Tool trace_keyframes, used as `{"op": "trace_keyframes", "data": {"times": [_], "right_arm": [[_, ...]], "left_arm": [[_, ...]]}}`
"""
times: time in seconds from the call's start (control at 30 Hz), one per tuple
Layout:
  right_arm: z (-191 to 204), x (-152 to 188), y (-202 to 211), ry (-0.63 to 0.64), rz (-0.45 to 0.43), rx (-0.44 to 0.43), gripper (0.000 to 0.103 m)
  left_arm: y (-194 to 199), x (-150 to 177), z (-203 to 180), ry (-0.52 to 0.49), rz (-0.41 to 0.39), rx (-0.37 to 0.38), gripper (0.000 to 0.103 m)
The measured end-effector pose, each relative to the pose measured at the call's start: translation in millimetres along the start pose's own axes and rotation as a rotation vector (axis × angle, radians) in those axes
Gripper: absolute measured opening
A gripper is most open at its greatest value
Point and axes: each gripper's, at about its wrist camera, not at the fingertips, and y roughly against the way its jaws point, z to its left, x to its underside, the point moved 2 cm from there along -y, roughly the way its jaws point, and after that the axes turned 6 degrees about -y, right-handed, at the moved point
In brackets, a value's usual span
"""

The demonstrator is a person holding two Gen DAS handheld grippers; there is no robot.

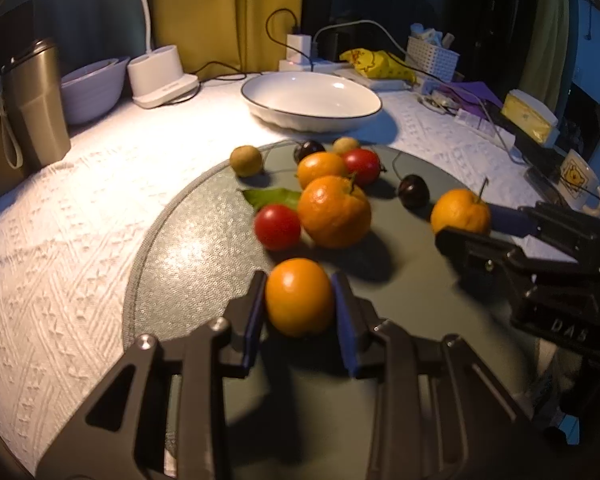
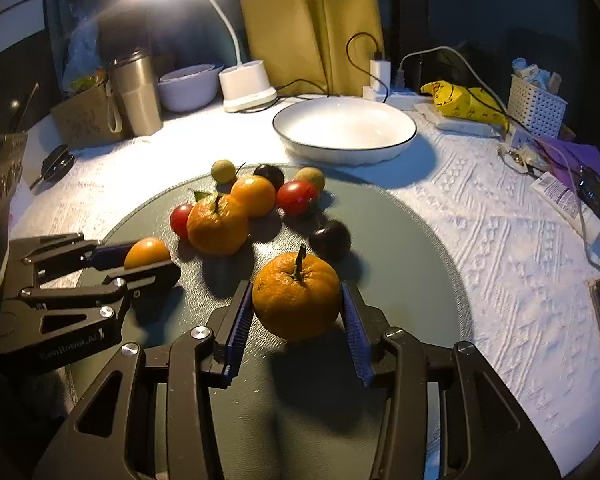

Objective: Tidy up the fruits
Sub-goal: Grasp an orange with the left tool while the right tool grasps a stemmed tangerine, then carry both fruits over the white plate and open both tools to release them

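Observation:
Fruits lie on a round grey mat (image 1: 188, 264). My left gripper (image 1: 300, 300) is shut on a small smooth orange (image 1: 299, 297); it also shows in the right wrist view (image 2: 147, 253). My right gripper (image 2: 298, 312) is shut on a stemmed mandarin (image 2: 297, 295), which shows at the right in the left wrist view (image 1: 460, 211). On the mat remain a large mandarin (image 1: 334, 212), another orange (image 1: 321, 167), two red tomatoes (image 1: 277, 227), two dark cherries (image 1: 413, 190), two tan longans (image 1: 246, 161) and a green leaf (image 1: 270, 197). An empty white plate (image 1: 256, 106) stands behind the mat.
A white textured cloth (image 1: 60, 240) covers the table. At the back are a steel tumbler (image 1: 34, 104), a lilac bowl (image 1: 94, 90), a white lamp base (image 1: 160, 76), a power strip with cables (image 1: 316, 65), a yellow bag (image 1: 376, 65) and a white basket (image 1: 432, 58). A mug (image 1: 578, 178) stands at the right.

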Motion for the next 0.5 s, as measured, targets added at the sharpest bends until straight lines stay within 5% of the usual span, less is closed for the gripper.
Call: {"op": "trace_keyframes", "data": {"times": [0.5], "right_arm": [[-22.9,-37.8,6.7,0.005,-0.075,0.020,0.046]], "left_arm": [[11.5,-43.2,8.0,-0.009,-0.089,-0.016,0.033]]}}
